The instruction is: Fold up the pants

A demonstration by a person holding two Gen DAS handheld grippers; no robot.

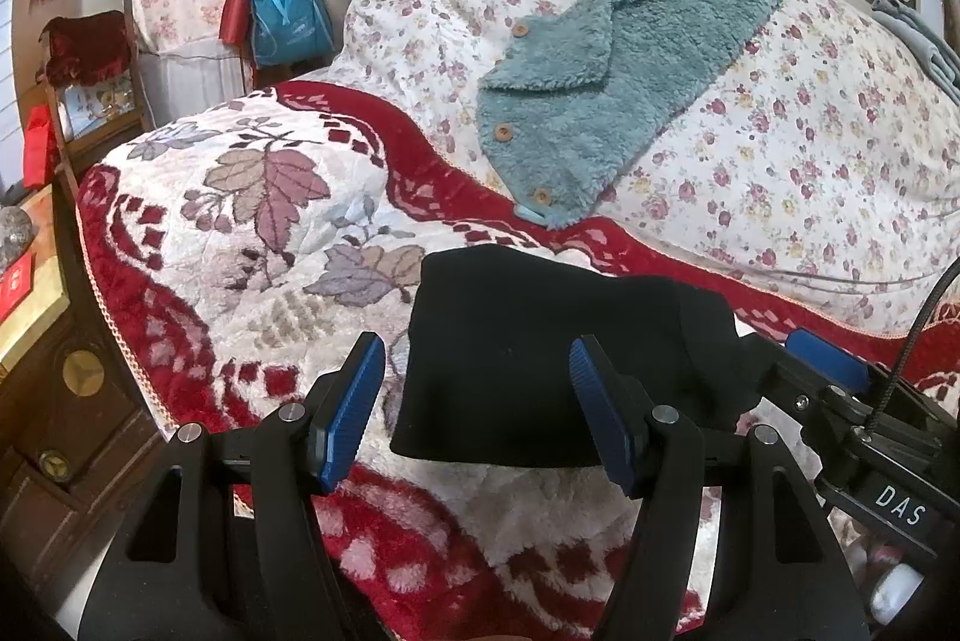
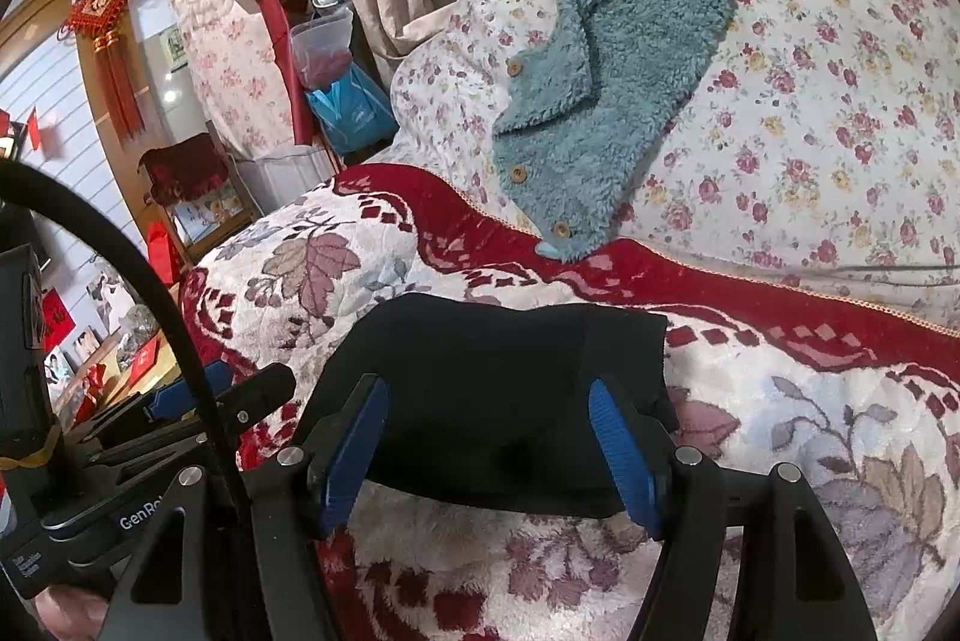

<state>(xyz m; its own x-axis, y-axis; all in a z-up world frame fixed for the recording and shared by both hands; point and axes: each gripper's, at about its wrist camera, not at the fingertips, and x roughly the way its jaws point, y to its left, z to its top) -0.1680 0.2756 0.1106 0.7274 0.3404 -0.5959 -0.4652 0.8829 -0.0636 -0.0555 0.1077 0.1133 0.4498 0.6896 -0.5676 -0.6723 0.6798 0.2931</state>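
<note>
The black pants (image 1: 516,317) lie folded into a compact rectangle on the red and white leaf-patterned blanket (image 1: 252,221). My left gripper (image 1: 474,353) hovers over the bundle's near left part. Its blue pads (image 1: 354,401) stand wide apart and grip nothing. My right gripper (image 2: 487,389) is open over the near edge of the same pants (image 2: 492,341), the cloth showing between its fingers but not pinched. Each gripper shows at the edge of the other's view: the right gripper (image 1: 828,365) beside the pants' right end, the left gripper (image 2: 180,395) at their left.
A teal fleece jacket (image 1: 618,59) with wooden buttons lies farther back on a floral quilt (image 1: 810,149). A wooden cabinet (image 1: 54,401) borders the bed's left side. Hanging bags (image 1: 288,17), a curtain and a window sit behind.
</note>
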